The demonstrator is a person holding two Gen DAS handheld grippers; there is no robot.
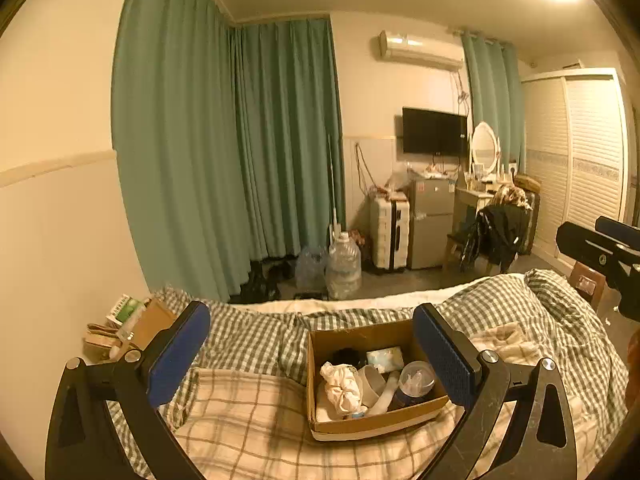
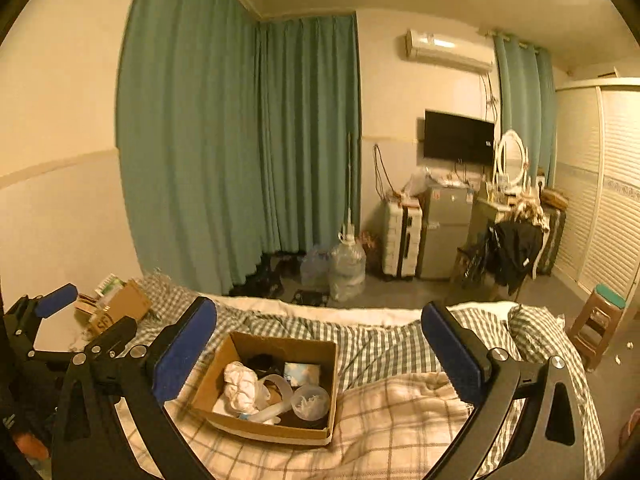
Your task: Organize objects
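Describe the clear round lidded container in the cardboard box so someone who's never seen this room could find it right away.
On the bed with the checked bedding sits an open cardboard box. In the box's front corner, nearest the right gripper, lies the clear round container. Unlike the crumpled white paper and pale tissue pack beside it, it is see-through with a domed lid.

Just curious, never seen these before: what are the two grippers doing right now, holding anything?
Left gripper: jaws wide open, holding nothing, above the cardboard box.
Right gripper: jaws wide open, holding nothing.
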